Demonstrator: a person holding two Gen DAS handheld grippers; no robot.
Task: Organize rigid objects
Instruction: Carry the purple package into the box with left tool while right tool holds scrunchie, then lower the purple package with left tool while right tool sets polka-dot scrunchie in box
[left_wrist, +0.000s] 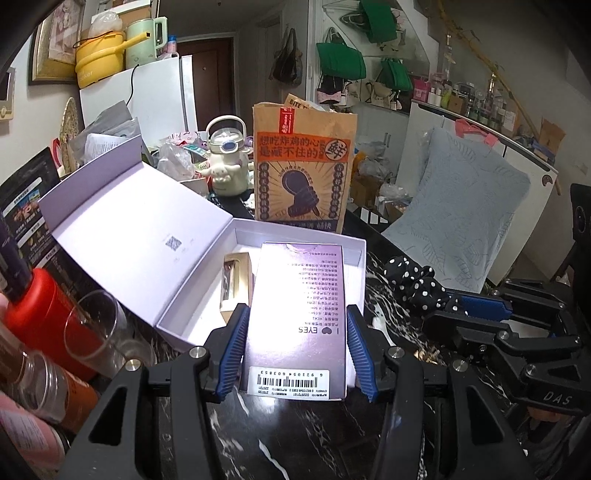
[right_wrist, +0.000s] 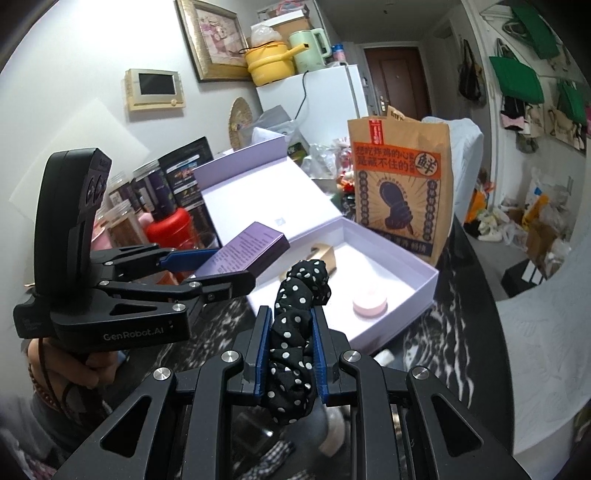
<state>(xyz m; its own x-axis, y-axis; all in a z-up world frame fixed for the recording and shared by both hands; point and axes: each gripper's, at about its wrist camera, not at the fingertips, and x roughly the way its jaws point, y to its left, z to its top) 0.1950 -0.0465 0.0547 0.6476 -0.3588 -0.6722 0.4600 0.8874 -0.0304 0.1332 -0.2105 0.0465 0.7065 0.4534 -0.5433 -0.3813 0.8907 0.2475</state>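
On the dark table (left_wrist: 295, 435), wide open with lid (left_wrist: 140, 229) tipped back: the big white box (left_wrist: 354, 245). Already inside: a little gold box (left_wrist: 236, 280) near the back, and a round pink thing (right_wrist: 369, 303) near the front wall. Looks like a good start, maybe less than half done.

Up in the air, over an edge of the white box: the purple box (left_wrist: 301, 288), pinched between the blue fingers of the left gripper (left_wrist: 297, 314), one finger on each long side. Not down inside yet. Probably the next to go in, beside the gold box, on the bare floor there.

Squeezed tight in the right gripper (right_wrist: 290, 312): a black scrunchie with white dots (right_wrist: 299, 284), fingers pressed close with the cloth bunched between them (soft, so maybe not one of the hard things at all). Held just in front of the white box, above the table, not in it.

Left to do, as a guess: lower the purple box in, let go, find a spot for the scrunchie. Then maybe more picking from the crowd at the left of the table: a red bottle (left_wrist: 48, 310), a drinking glass (left_wrist: 92, 325), some jars (left_wrist: 40, 384). Hard to tell about those. Behind the white box, standing upright, a brown paper bag (left_wrist: 304, 166), not touched. Lid to be shut at the very end, perhaps.
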